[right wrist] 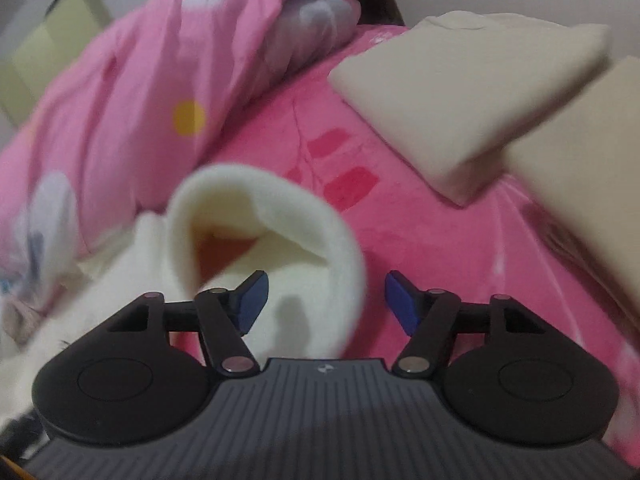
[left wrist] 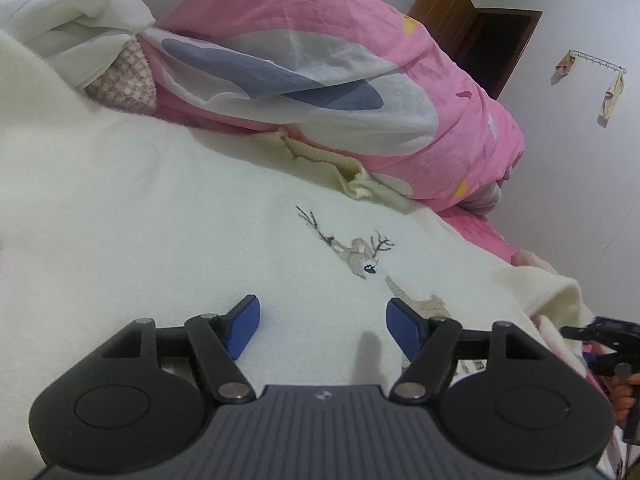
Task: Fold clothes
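Left wrist view, from the left: a heap of white sheer fabric (left wrist: 68,12) lay at the far left, then the rumpled pink quilt with grey-blue and white patches (left wrist: 360,80) ran across the back. In front of it the fluffy cream sweater with an embroidered deer on its chest (left wrist: 140,220) was spread flat on the bed, its ribbed collar (left wrist: 320,158) touching the quilt. The left gripper (left wrist: 323,326) hovered over the sweater's body with its blue pads (left wrist: 244,326) apart and nothing between them. At the right edge a turned-up sleeve (left wrist: 548,292) stood beside the other black tool.

In the blurred right wrist view, the same pink quilt (right wrist: 120,100) filled the left. The sweater's cream sleeve cuff (right wrist: 272,232) curled up in the middle, over the pink plush bedsheet (right wrist: 440,240). The right gripper (right wrist: 326,306) was released; the cuff lay beside its left pad (right wrist: 252,304), not pinched. Farther right, a neatly folded beige garment (right wrist: 452,96) lay well apart on the sheet.

By my reading, one piece was already folded and set aside. The sweater was laid out but apparently not yet folded: both sleeves and the body fold seemed left to do.
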A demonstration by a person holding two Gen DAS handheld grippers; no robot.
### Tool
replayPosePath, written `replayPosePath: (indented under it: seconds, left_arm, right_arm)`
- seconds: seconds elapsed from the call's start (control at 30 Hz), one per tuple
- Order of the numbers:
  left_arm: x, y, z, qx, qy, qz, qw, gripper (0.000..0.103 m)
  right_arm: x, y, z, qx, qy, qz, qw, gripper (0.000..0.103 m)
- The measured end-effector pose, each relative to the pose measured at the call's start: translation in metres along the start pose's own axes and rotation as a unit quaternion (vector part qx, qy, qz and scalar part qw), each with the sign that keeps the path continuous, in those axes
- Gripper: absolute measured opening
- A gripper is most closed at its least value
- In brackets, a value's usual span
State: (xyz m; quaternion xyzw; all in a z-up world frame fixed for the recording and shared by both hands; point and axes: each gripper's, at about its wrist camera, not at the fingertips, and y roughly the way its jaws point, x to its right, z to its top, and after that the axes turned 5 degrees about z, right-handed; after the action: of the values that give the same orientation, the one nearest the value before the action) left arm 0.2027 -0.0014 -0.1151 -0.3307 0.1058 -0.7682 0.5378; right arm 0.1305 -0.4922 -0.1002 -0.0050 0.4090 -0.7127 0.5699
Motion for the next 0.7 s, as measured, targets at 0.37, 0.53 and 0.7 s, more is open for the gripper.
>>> replayPosePath:
  seconds: [0.37, 0.53, 0.7]
  left_arm:
    - [-0.002, 0.000, 0.000, 0.001, -0.007, -0.005, 1.0000, 0.072]
    - [-0.003, 0.000, 0.000, 0.001, -0.011, -0.009, 0.9999, 0.072]
    - [-0.004, -0.001, 0.000, 0.001, -0.013, -0.011, 0.9999, 0.072]
  right_arm:
    - [-0.144, -0.036, 0.032, 0.138, -0.386, -0.135, 0.902, 0.009]
    - [-0.228, -0.027, -0.067, 0.164, -0.674, -0.073, 0.716, 0.011]
    - [-0.222, -0.018, -0.216, 0.108, -0.878, -0.019, 0.465, 0.058]
